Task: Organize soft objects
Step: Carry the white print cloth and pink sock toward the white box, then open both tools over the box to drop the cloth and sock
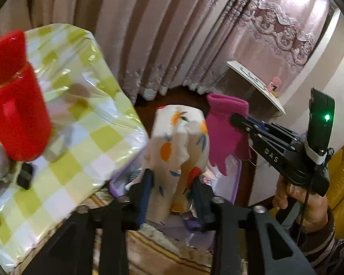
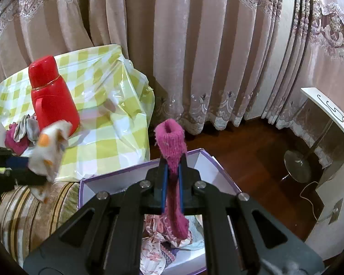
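Left wrist view: left gripper at 6 o'clock, fingers standing apart on either side of a white cloth with orange print. Cloth hangs between them; whether the pads press it cannot be told through the blur. Purple box lies below the cloth, partly hidden. At 3 o'clock the right gripper, carried by a hand with a yellow sleeve, clenches a pink sock that dangles just beside the cloth. Red flask stands at 9 o'clock on the surface under a green-checked cover. Curtain fills 12 o'clock.

Right wrist view: right gripper at 6 o'clock, fingers clamped on the pink sock; the cuff stands above the tips, the foot hangs down behind them over the purple box. Patterned fabrics already lie in the box. At 9 o'clock the left gripper, blurred, with the printed cloth at its tips, above a striped cushion. Small pile of socks rests on the surface beside the flask, at 10 o'clock. Wooden floor at 3 o'clock.
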Available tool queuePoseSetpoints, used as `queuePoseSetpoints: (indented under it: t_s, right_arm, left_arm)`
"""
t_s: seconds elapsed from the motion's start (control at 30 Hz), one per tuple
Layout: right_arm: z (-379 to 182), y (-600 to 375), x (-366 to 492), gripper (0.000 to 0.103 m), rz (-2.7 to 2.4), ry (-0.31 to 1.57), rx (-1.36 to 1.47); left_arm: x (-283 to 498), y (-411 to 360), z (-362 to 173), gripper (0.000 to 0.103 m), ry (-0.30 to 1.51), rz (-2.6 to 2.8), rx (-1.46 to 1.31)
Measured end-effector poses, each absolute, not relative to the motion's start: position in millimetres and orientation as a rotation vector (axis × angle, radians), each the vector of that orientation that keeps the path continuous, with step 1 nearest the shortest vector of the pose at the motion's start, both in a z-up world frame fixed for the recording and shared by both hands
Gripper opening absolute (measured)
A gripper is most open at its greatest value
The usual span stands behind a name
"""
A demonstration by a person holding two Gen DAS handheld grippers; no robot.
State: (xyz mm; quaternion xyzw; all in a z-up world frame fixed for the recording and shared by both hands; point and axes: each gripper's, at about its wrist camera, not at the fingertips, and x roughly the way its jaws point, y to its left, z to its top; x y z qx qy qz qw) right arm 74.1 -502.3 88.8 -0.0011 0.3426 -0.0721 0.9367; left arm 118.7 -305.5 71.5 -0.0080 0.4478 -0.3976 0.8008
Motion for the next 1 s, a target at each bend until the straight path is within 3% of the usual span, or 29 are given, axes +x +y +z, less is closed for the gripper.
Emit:
queuePoseSetpoints:
  t_s: [0.07, 0.2, 0.6, 1.0]
  right_arm:
    - [87.2, -503.6, 76.0, 0.019, -0.140, 0.710, 0.007]
    - [86.5, -501.6, 74.8, 0.062, -0.133, 0.706, 0.004]
    - [95.1, -473.6, 71.9, 0.073, -0.088, 0.671, -0.038]
    - [93.3, -422.0, 76.7, 0.075, 0.040, 0.685, -0.056]
  left_arm:
    - [119.7, -310.3, 65.4, 0.056, 0.982, -0.863, -0.017]
    - [118.9, -309.0, 59.0, 0.059, 1.007, -0.855, -0.015]
    - [111.9, -278.8, 61.7, 0.060, 0.996, -0.809, -0.057]
    - [100.6, -201.7, 68.2, 0.060, 0.943, -0.645, -0.118]
